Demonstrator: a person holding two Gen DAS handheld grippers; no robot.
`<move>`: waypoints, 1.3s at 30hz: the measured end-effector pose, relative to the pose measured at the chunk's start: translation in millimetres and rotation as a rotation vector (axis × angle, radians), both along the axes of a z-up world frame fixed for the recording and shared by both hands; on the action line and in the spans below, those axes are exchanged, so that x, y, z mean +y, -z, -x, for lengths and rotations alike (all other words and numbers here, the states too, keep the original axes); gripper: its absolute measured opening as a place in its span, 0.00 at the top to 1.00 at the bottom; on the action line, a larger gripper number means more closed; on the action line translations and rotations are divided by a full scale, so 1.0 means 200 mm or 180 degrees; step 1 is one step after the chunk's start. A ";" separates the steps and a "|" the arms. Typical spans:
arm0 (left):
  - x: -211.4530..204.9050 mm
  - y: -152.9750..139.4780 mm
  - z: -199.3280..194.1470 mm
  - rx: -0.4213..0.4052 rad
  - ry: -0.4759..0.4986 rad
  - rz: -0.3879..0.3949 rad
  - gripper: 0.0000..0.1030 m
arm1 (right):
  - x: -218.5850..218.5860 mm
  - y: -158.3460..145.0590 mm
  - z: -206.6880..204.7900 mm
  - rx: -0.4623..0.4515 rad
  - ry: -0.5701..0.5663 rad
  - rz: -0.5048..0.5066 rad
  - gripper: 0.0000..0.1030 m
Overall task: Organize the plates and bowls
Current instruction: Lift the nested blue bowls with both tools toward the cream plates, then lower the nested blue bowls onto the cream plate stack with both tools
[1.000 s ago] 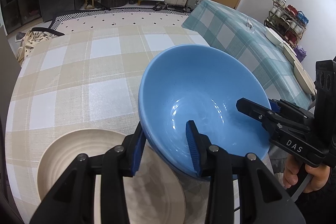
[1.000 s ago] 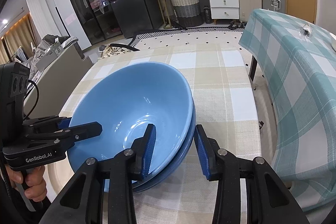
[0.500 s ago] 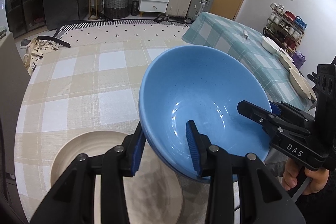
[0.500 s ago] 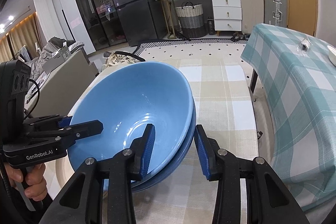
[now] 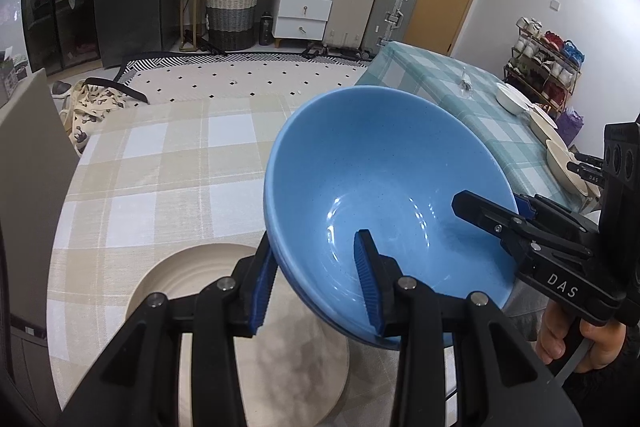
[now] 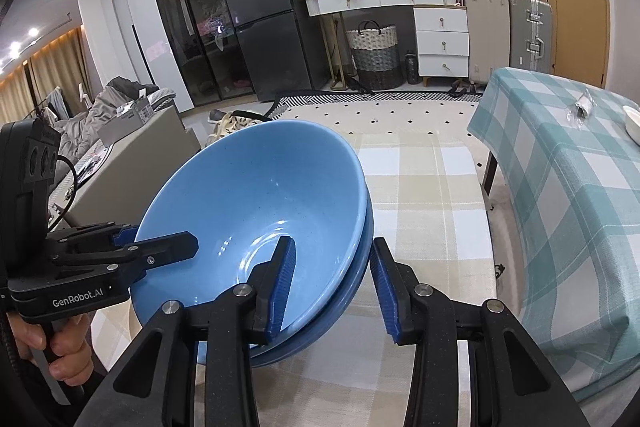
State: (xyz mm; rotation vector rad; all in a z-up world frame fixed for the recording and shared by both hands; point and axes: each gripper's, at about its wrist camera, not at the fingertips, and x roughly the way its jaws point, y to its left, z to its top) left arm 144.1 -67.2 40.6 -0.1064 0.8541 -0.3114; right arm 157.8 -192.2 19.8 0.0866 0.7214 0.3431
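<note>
1. Centrally, two nested glossy blue ceramic bowls (image 5: 384, 187) are held tilted in the air between the two tongs, above the beige-and-white checked tablecloth (image 5: 160, 171).
2. Left gripper (image 5: 316, 285): clamped on the near rim of the bowls, one blue-padded finger inside the upper bowl, the other against the outer wall.
3. Right gripper (image 6: 332, 285): its fingers straddle the stacked rims on the opposite side, inner pad touching the inside; whether the outer pad presses the wall cannot be told.
4. Round cream ribbed stoneware plate (image 5: 188, 287): lies on the tablecloth directly below the left gripper, partly under the bowls.
5. Teal-checked second table (image 6: 560, 163): stands to the right of the right gripper, well apart from the bowls.
</note>
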 end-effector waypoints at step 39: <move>0.53 -0.02 0.28 -0.0037 -0.0624 -0.0081 0.64 | 0.64 -0.08 0.10 -0.0083 -0.0601 0.0109 0.62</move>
